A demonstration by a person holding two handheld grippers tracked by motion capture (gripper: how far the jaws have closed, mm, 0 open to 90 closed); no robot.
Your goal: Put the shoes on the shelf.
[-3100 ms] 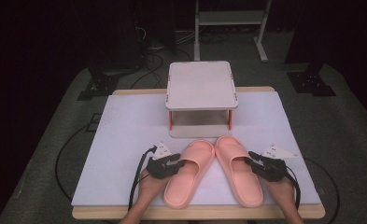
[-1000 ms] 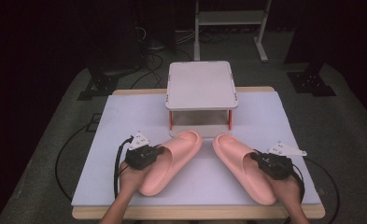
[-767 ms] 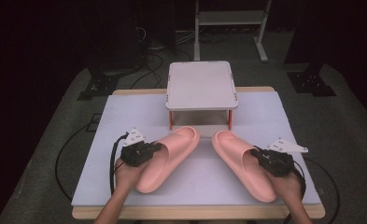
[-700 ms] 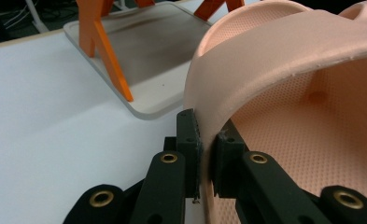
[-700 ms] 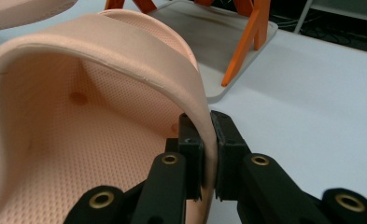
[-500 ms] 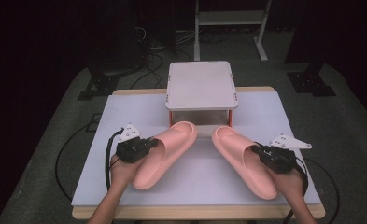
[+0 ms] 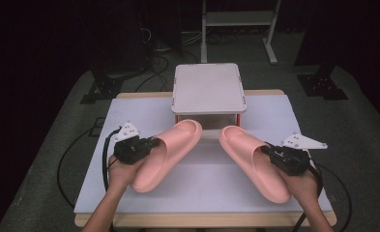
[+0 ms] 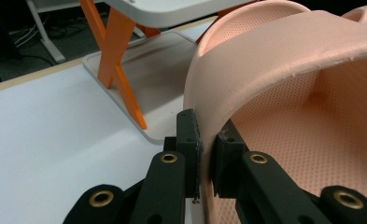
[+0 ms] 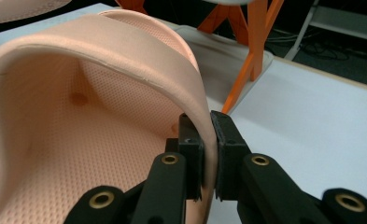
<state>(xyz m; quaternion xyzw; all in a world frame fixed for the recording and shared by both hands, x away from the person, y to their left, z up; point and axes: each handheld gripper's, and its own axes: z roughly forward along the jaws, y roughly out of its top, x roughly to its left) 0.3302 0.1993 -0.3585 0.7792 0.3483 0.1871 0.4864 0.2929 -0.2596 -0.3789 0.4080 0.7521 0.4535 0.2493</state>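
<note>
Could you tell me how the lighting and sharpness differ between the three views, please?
High view: the white table is evenly lit while the room around it falls to near black, and the picture is a little soft. Left gripper view: the left slipper is sharp near the jaws, the shelf above is bright. Right gripper view: the right slipper is sharp, with slight blur at the bottom right.

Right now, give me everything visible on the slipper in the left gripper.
The left slipper is a peach-pink, foam-looking slide with a broad strap and a finely dimpled footbed. It lies angled on the white table cover, toe pointing toward the small white rack. The left gripper is shut on the strap's outer edge, one jaw inside and one outside.
</note>
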